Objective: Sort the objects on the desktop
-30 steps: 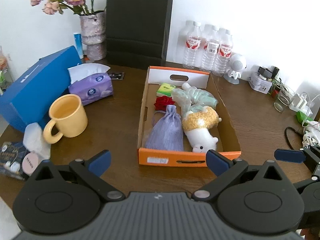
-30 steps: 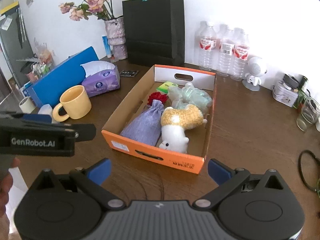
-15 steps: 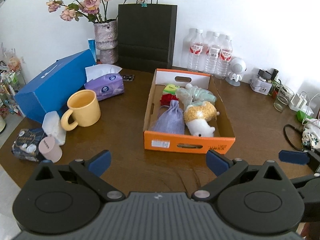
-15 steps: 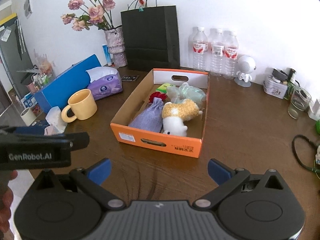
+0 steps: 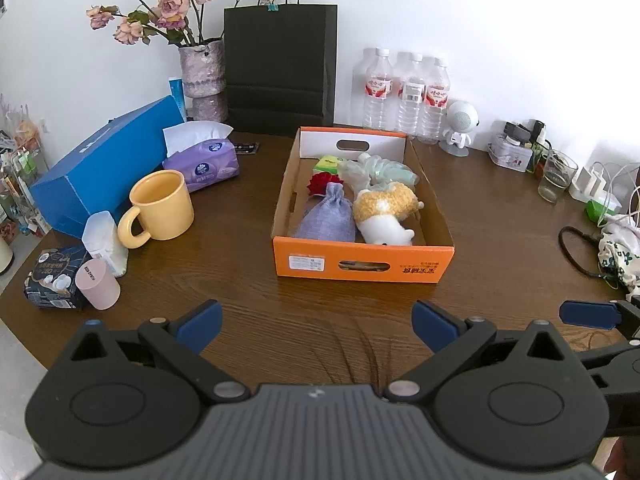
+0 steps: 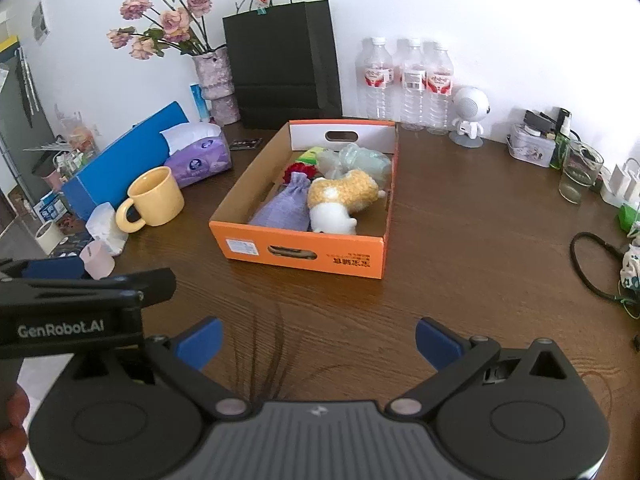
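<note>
An orange cardboard box (image 5: 362, 263) (image 6: 304, 254) stands mid-table. Inside lie a purple drawstring pouch (image 5: 329, 220) (image 6: 286, 208), a yellow-and-white plush toy (image 5: 384, 210) (image 6: 340, 198), a red flower (image 5: 322, 182), a green packet (image 5: 328, 163) and a pale green wrapped bundle (image 5: 376, 170). My left gripper (image 5: 316, 326) hangs open and empty over the near table edge, well short of the box. My right gripper (image 6: 318, 342) is likewise open and empty, to the right of the left one.
Left of the box stand a yellow mug (image 5: 162, 210), purple tissue pack (image 5: 202, 164), blue box (image 5: 104, 168), pink cup (image 5: 98, 285) and a dark packet (image 5: 52, 278). A black bag (image 5: 280, 68), vase, three water bottles (image 5: 404, 94), a glass (image 5: 556, 176) and cables line the back and right.
Both grippers have drawn back from the box and risen, so more of the table shows. Both stay open; nothing on the table moved.
</note>
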Action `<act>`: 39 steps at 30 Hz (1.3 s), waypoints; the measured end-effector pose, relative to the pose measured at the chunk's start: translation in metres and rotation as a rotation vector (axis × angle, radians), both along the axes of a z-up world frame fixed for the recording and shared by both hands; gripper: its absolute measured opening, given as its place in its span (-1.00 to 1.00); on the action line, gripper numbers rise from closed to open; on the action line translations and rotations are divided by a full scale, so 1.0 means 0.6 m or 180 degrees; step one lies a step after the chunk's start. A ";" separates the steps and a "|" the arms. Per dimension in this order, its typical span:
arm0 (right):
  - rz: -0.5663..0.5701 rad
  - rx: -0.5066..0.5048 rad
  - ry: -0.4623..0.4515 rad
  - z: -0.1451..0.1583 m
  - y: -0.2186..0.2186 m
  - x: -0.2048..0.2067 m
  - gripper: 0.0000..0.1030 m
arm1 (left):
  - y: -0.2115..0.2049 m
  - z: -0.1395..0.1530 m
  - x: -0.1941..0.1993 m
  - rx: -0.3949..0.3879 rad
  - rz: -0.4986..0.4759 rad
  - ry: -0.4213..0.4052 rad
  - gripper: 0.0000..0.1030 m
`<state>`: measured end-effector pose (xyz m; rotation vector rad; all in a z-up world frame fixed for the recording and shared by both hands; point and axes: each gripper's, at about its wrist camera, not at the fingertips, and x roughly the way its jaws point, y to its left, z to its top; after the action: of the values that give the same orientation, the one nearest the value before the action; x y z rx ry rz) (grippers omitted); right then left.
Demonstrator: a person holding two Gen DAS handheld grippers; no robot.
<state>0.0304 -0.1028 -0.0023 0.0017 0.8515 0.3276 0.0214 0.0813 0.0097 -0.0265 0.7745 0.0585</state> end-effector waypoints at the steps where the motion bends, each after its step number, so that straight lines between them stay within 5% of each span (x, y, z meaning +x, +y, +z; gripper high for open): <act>1: -0.0013 -0.0001 0.0000 0.000 -0.001 0.001 1.00 | -0.001 0.000 0.001 0.0001 -0.0008 -0.0005 1.00; 39: -0.0249 -0.0022 0.0004 -0.004 -0.019 0.033 1.00 | -0.006 0.002 0.040 -0.0003 -0.0109 0.0013 1.00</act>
<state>0.0502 -0.1145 -0.0048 0.0288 0.8516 0.2512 0.0456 0.0776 0.0111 -0.0141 0.7790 0.0258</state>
